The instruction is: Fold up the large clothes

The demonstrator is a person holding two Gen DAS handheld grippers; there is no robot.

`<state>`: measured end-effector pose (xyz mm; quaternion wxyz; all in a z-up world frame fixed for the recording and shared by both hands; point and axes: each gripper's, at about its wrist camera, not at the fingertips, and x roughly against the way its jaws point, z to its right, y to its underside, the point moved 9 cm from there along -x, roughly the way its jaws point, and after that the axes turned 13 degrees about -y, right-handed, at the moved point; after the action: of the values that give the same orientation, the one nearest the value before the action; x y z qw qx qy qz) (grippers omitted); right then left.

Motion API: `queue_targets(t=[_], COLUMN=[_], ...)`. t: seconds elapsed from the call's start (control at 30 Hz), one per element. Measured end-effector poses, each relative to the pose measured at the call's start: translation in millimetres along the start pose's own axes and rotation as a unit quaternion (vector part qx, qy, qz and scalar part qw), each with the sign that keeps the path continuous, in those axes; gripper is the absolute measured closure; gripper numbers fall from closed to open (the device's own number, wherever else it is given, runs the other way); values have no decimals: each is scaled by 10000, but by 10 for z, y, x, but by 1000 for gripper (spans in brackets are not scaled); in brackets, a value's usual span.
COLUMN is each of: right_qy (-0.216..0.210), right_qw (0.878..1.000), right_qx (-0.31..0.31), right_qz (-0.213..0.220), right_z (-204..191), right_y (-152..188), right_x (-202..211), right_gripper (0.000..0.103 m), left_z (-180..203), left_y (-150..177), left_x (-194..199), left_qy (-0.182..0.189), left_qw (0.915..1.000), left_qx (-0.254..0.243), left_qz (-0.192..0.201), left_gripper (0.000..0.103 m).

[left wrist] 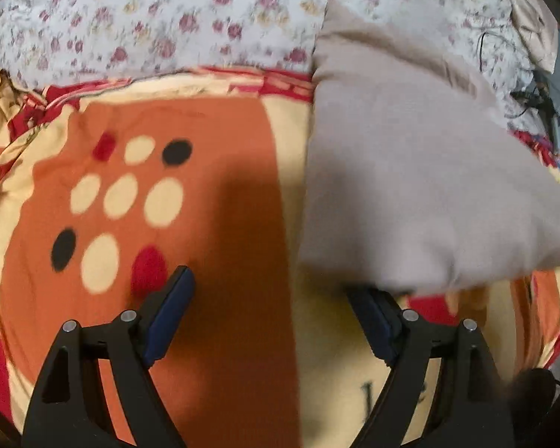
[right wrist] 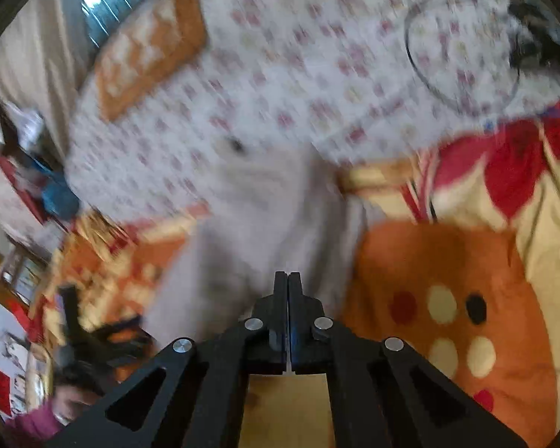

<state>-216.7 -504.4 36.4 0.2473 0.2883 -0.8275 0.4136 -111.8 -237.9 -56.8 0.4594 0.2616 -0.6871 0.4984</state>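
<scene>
A pale grey-beige cloth garment (left wrist: pixel 422 171) lies on an orange, cream and red patterned quilt (left wrist: pixel 212 205). The left gripper (left wrist: pixel 276 310) hovers wide apart and empty; the right gripper (right wrist: pixel 287 291) is pressed closed, seemingly empty.

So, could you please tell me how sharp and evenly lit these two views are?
Left wrist view: mildly soft, a dark shadow falling across the orange blanket beside the beige garment. Right wrist view: heavy motion blur smears the floral sheet; only the right gripper stays crisp.

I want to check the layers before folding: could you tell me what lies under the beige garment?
The beige garment lies on the orange patterned quilt, its far end on the floral sheet. Anything beneath its middle is covered.
</scene>
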Motion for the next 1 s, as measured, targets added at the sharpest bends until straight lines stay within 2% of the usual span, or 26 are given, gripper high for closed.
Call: queue_targets(t=[0.1,0.17,0.2,0.3,0.4,0.47,0.5,0.53,0.57,0.63,0.7,0.77,0.83,0.9,0.93,0.97,1.0], right_qy=[-119,-275,-301,-160,12,-71,-111,-51,-35,-152,287,500,352,247,249,272,263], right_qw=[9992,9978,9971,9977,9984,9990,9989,9987,9984,9978,9974,9968,9961,9967,9969,9972,9979], right_qx=[-358,-502,-532,-461,-270,-354,-455,-515,-563,-543,-438,-567,-797,-755,-704,-615,-485], right_qz=[159,346,449,468,490,261,69,-20,5,336,492,268,132,189,247,316,338], right_z=[97,89,74,47,50,95,136,180,210,247,420,624,726,650,570,483,399], right_y=[-57,-217,-324,-713,-1064,-1187,-1208,-1213,-1212,-1235,-1199,-1094,-1024,-1065,-1098,-1117,-1097], right_x=[45,31,-3,-280,-663,-959,-1122,-1200,-1200,-1020,-855,-933,-1025,-936,-820,-689,-550], right_gripper=[84,36,30,30,30,32,37,83,101,101,101,101,101,98,88,84,68], left_z=[-54,-119,-155,-191,22,250,342,448,506,638,783,841,858,853,838,832,831], left_y=[-13,-101,-171,-402,-616,-656,-663,-653,-636,-567,-478,-464,-490,-515,-530,-531,-530], left_x=[165,331,402,555,509,396,328,240,202,150,104,64,53,73,85,101,116], left_qy=[21,91,108,95,169,221,208,241,303,508,689,751,749,688,639,581,543], left_qw=[9998,9995,9993,9979,9978,9982,9985,9987,9986,9977,9960,9959,9962,9967,9970,9972,9973], left_qx=[-181,-119,-38,151,39,-160,-238,-301,-320,-384,-555,-510,-438,-428,-440,-471,-492], left_qz=[120,262,358,618,647,532,438,333,281,215,106,4,-43,-22,14,42,70], left_gripper=[19,19,19,19,19,19,19,19,19,19,19,19,19,19,19,19,19])
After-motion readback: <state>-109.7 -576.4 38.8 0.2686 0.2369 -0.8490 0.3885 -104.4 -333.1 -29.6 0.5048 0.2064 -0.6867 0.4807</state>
